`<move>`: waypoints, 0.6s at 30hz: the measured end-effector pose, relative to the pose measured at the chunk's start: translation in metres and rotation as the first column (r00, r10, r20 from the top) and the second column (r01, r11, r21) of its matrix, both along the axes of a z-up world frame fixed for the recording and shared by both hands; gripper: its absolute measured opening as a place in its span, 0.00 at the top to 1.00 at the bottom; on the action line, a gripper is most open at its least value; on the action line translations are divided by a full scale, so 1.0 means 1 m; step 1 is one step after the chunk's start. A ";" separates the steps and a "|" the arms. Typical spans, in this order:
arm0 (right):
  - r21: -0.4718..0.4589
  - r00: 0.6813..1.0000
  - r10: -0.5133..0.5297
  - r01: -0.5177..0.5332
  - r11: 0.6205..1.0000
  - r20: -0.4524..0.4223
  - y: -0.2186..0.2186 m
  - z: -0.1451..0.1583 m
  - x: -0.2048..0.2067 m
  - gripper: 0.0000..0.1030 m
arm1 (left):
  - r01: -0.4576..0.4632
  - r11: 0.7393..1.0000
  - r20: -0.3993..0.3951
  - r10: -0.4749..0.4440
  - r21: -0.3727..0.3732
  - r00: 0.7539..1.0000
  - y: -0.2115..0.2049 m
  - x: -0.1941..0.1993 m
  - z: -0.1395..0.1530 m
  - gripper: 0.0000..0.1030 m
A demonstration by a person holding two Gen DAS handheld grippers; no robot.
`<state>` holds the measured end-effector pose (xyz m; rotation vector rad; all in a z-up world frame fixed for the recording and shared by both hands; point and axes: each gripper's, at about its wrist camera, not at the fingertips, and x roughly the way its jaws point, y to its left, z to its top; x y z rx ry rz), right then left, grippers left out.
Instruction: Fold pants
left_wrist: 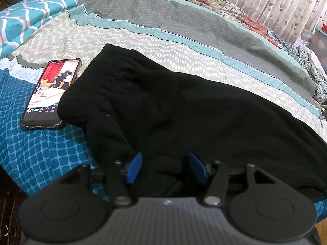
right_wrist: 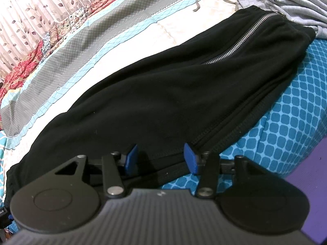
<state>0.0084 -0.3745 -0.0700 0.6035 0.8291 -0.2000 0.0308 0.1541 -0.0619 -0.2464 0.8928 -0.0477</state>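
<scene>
Black pants lie folded lengthwise on the bed, waistband at the far left in the left wrist view. In the right wrist view the pants stretch toward the far right, with a silver zipper running along the leg end. My left gripper is open, its blue fingers straddling the near edge of the black fabric. My right gripper is open too, its blue fingers over the pants' seamed near edge. Neither is closed on cloth.
A phone with a lit screen lies left of the waistband. A blue patterned bedsheet covers the bed edge. Grey clothes are piled at the far right. A teal patterned pillow and curtains lie beyond.
</scene>
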 end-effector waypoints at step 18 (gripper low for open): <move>0.132 0.882 -0.393 0.371 0.919 0.260 -0.116 0.012 -0.098 0.47 | 0.113 0.984 0.058 -0.106 -0.139 0.993 -0.029 0.018 0.038 0.47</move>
